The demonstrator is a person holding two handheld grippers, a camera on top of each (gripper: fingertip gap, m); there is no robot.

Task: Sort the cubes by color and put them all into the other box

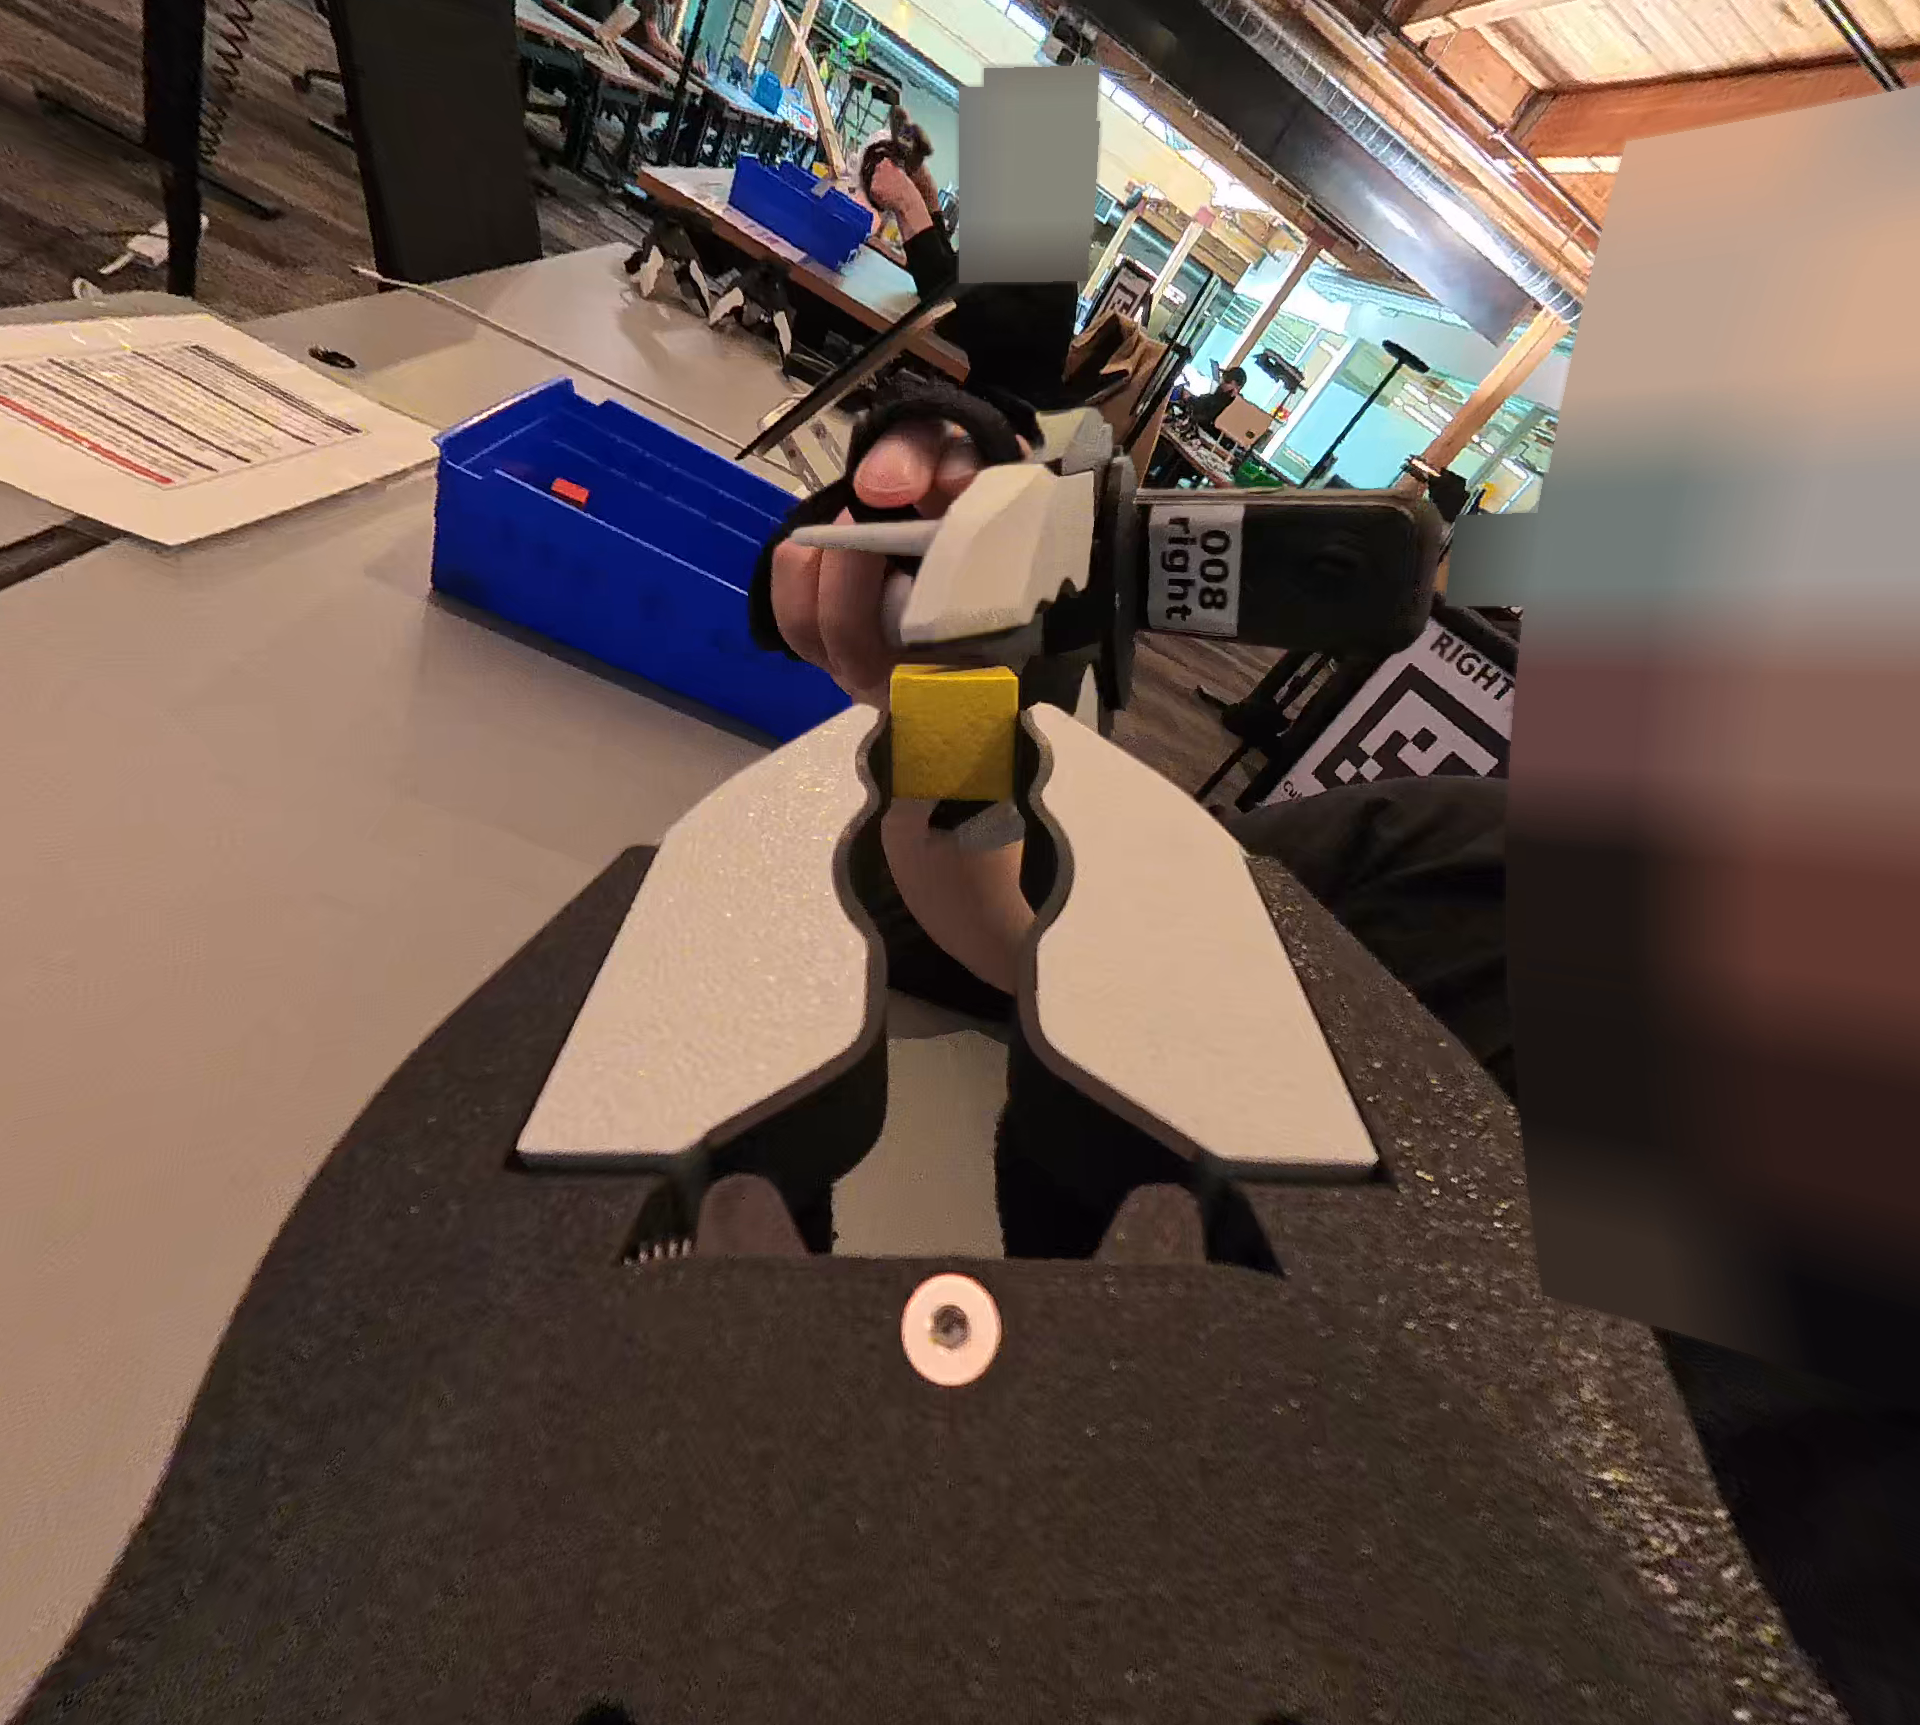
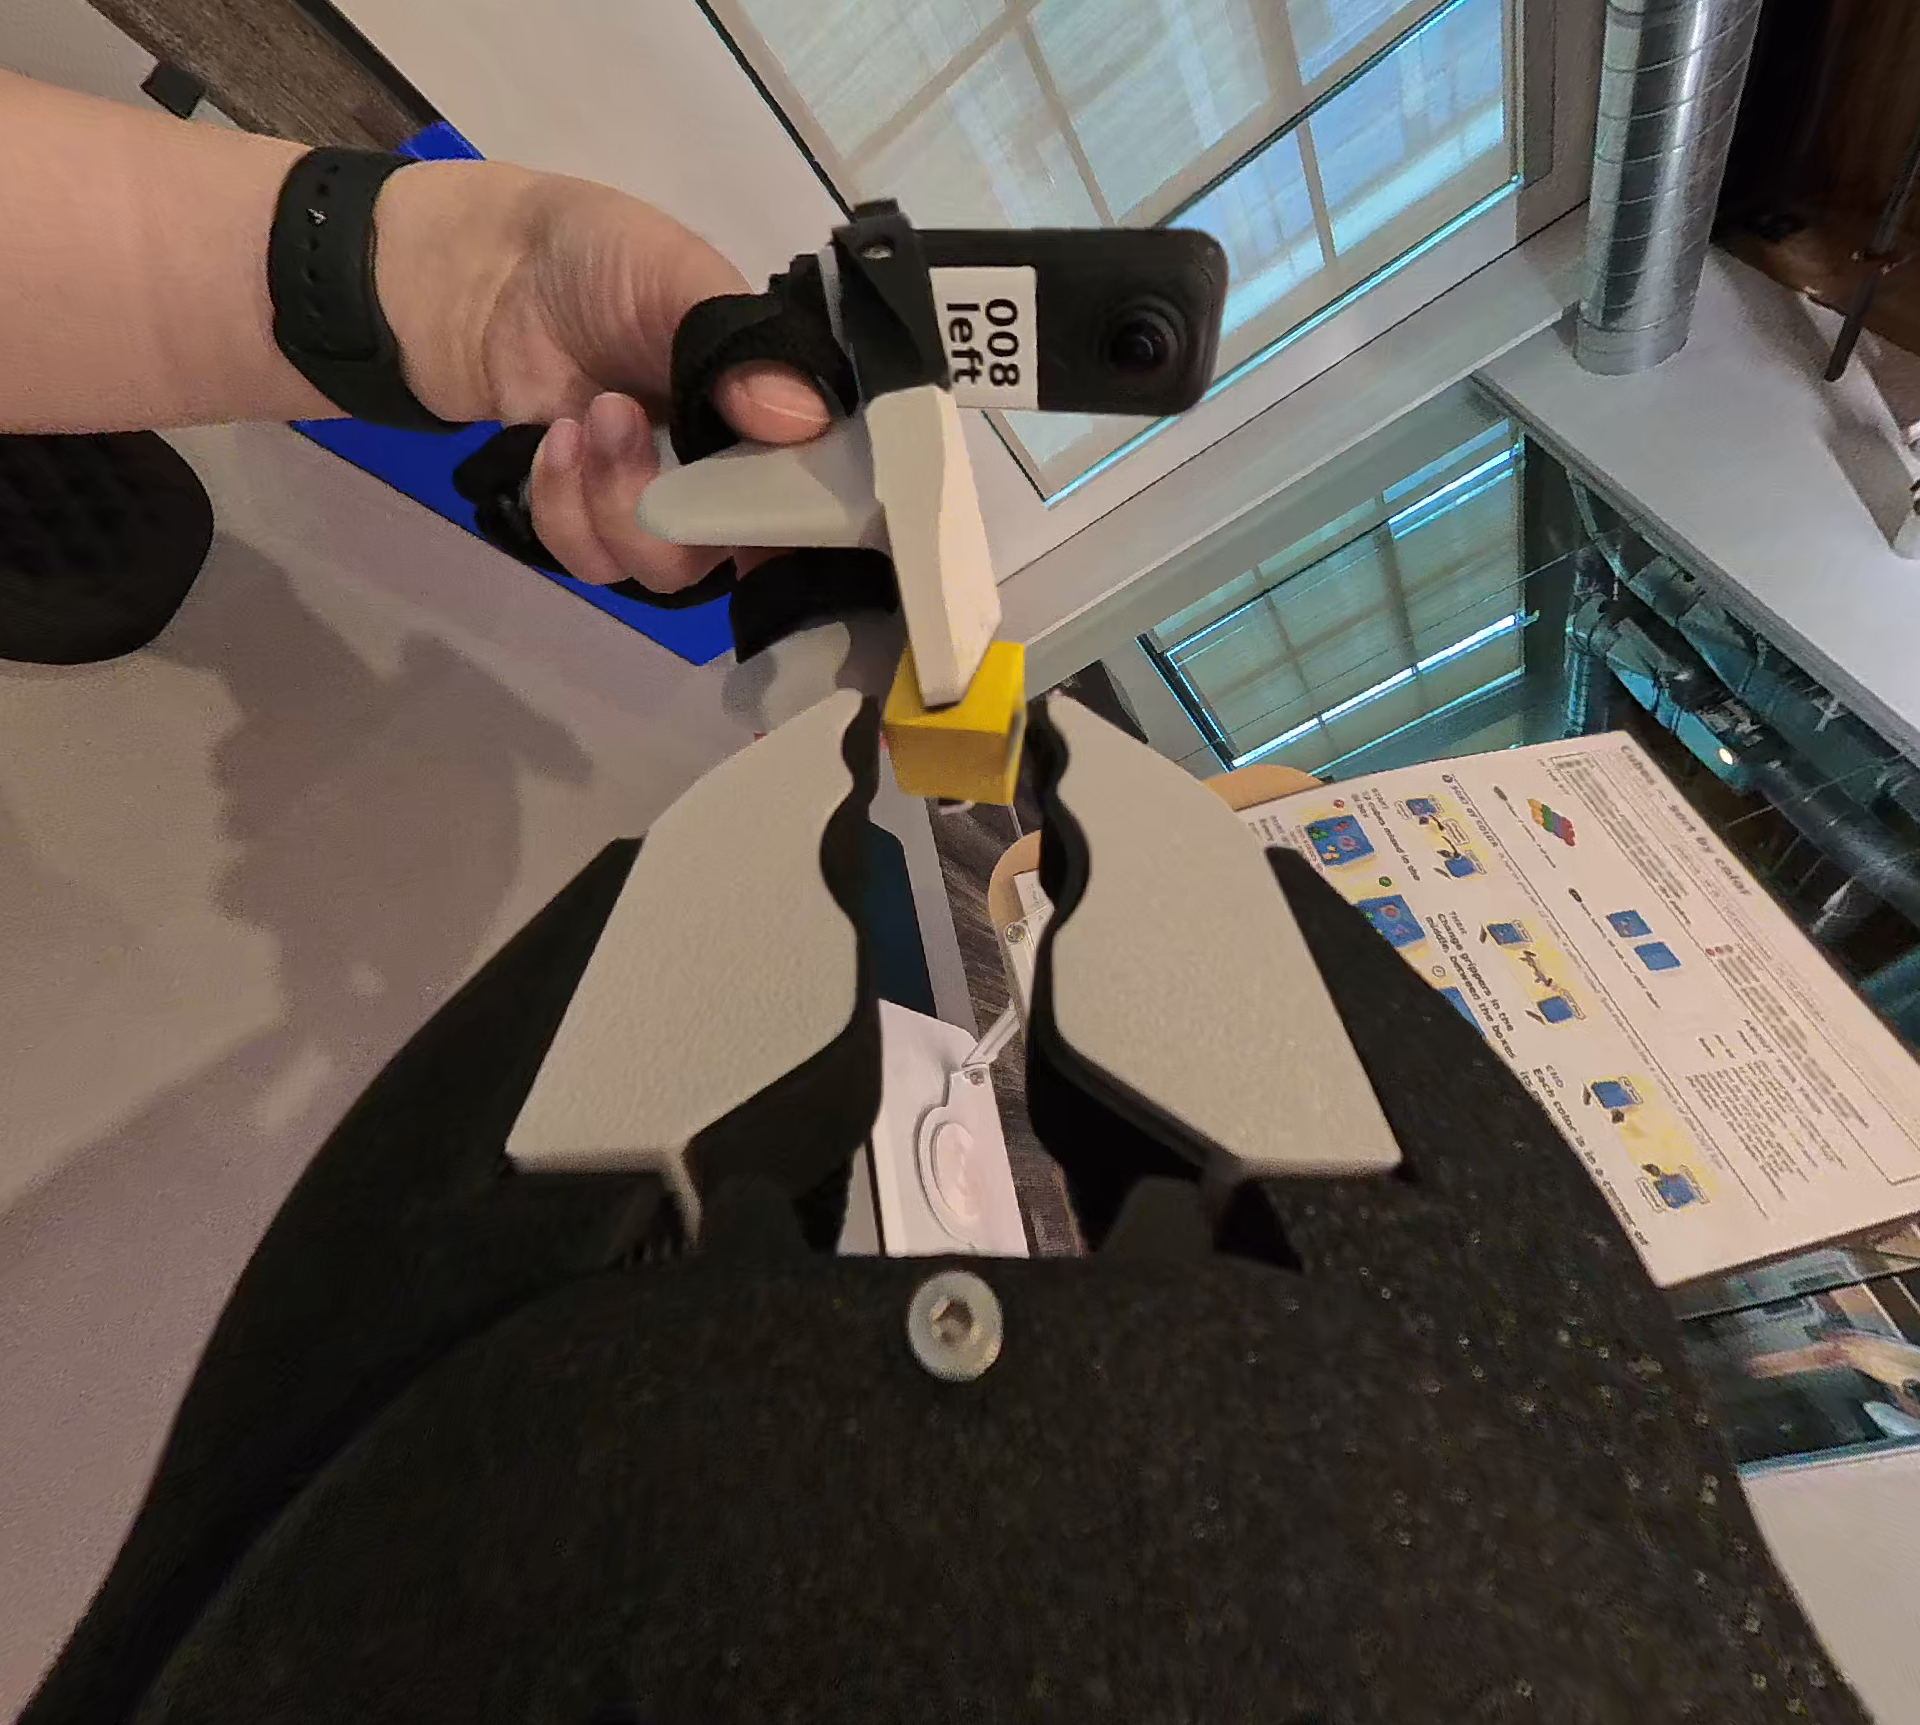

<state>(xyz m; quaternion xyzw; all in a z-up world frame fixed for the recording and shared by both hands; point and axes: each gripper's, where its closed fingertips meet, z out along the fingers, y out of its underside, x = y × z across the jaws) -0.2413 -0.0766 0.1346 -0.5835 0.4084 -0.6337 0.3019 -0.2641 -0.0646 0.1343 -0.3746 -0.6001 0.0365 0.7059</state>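
We hold yellow cube [image 1: 951,733] in shut left gripper [image 1: 951,745]; right gripper [image 2: 951,745] straddles it crosswise, slightly open, grip unclear.

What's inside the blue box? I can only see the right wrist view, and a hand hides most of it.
Observer: The left wrist view shows a red cube lying inside the blue box.
Operator: Is that the only box around?
Observer: No, a second blue box stands on a farther table behind it.
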